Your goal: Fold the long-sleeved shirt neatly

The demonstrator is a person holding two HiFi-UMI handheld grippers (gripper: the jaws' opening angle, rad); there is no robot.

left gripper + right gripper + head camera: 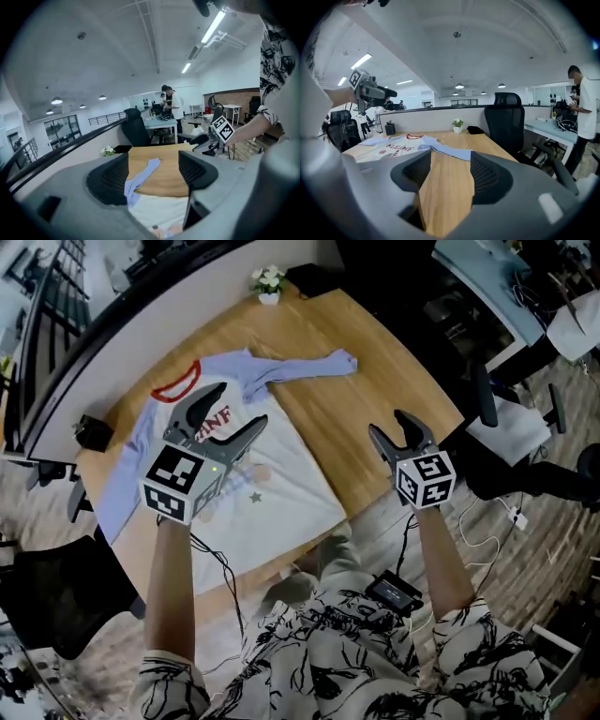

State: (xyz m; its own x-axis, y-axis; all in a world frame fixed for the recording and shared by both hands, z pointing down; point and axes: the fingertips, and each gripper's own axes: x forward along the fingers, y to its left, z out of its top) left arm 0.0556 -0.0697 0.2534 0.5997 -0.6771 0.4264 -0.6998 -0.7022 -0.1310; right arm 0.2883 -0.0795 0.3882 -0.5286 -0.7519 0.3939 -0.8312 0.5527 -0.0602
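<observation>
the long-sleeved shirt [291, 479] lies spread flat, front up, on the wooden surface [384, 362]. its body is white with red lettering and a red collar [176, 382]. its sleeves are light blue. one sleeve [300, 368] stretches out sideways across the wood toward the far right. the other sleeve [117, 493] runs along the left edge of the surface.

the left claw [241, 404] hangs in the air over the chest of the shirt, its two jaws standing well apart with nothing gripped between them. in the left gripper view only the stretched sleeve and bare wood show beyond the gap.

the right claw [386, 423] is held above the bare wood to the right of the shirt, near the surface's front edge. its jaws are likewise spread and empty. through them the right gripper view shows only wood, with the shirt lying farther off to the left.

a small potted plant [268, 282] with white flowers stands at the far edge of the surface. a black office chair [511, 122] stands beside the surface, and a person [583, 112] stands at a neighbouring desk.
</observation>
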